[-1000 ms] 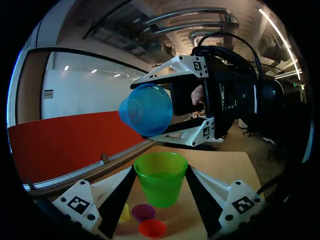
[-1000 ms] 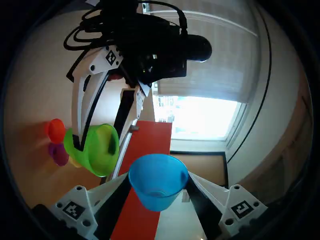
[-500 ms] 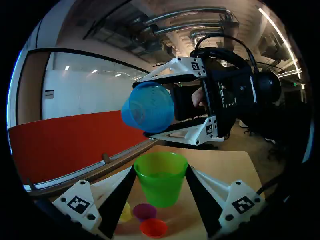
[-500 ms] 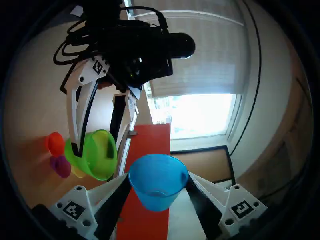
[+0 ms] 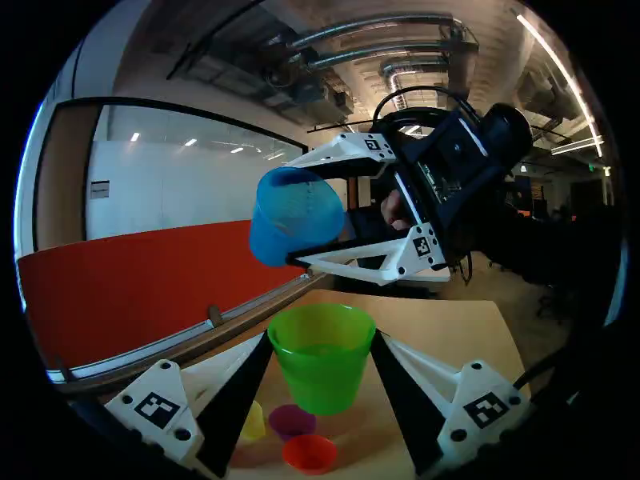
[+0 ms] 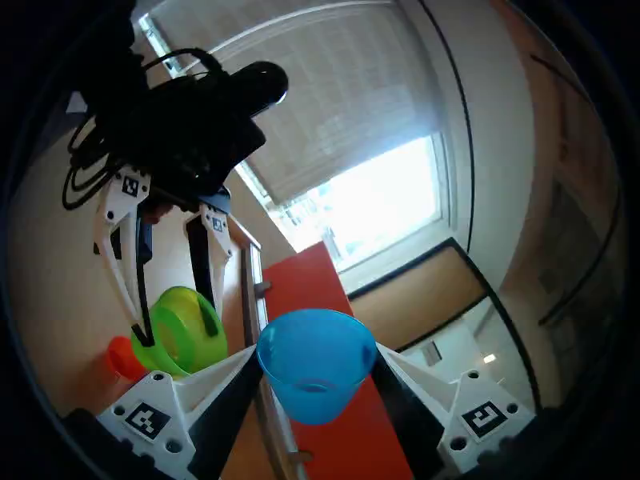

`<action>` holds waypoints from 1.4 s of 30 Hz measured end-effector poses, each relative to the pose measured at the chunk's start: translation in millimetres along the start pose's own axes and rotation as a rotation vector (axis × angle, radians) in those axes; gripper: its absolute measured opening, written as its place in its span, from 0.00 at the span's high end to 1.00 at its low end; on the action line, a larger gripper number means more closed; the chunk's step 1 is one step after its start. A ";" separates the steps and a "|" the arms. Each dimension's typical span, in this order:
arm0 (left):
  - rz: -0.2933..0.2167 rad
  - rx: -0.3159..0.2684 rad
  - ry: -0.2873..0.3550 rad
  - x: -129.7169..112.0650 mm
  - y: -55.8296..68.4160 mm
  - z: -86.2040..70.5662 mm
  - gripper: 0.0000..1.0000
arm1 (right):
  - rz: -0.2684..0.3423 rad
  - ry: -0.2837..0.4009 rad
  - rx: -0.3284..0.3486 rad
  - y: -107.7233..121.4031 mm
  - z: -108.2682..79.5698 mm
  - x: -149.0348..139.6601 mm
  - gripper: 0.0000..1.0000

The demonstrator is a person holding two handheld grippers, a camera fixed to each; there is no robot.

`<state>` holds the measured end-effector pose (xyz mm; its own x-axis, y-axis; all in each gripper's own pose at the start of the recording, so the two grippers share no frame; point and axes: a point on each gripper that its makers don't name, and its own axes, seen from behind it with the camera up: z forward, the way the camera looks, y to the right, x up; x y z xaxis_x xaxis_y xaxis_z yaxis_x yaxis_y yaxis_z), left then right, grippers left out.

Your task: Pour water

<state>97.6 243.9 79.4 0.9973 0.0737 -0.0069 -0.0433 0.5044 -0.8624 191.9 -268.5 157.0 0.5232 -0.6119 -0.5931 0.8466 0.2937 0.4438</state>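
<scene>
above the green cup | right gripper clamps tilted blue cup | left gripper clamps green cup

We find the left gripper view fairly dim, lit by thin ceiling strips. In the right gripper view the window glares white, blown out, and daylight glows through the blue cup. Straight lines bend toward both rims.

Right gripper: fingers clamped on blue cup, possibly a little water at its bottom | left gripper, farther off: holds green cup | small orange cup: just beside green cup, over bench
</scene>
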 end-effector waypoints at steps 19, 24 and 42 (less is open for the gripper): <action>0.010 0.012 -0.003 4.6 -0.3 -2.7 0.13 | 0.552 -0.019 -0.001 -15.6 -8.1 -14.3 0.09; 0.010 0.013 0.002 7.5 0.2 -3.7 0.13 | 0.688 -0.032 0.020 -20.7 -7.3 -18.2 0.09; 0.009 0.011 -0.037 -2.1 0.0 -11.4 0.13 | 0.803 -0.089 0.051 -35.9 -15.7 -28.3 0.09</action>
<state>96.3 233.9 73.7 0.9939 0.1104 0.0044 -0.0531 0.5129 -0.8568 148.2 -250.2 147.3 0.9580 -0.2856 -0.0261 0.2097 0.6357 0.7429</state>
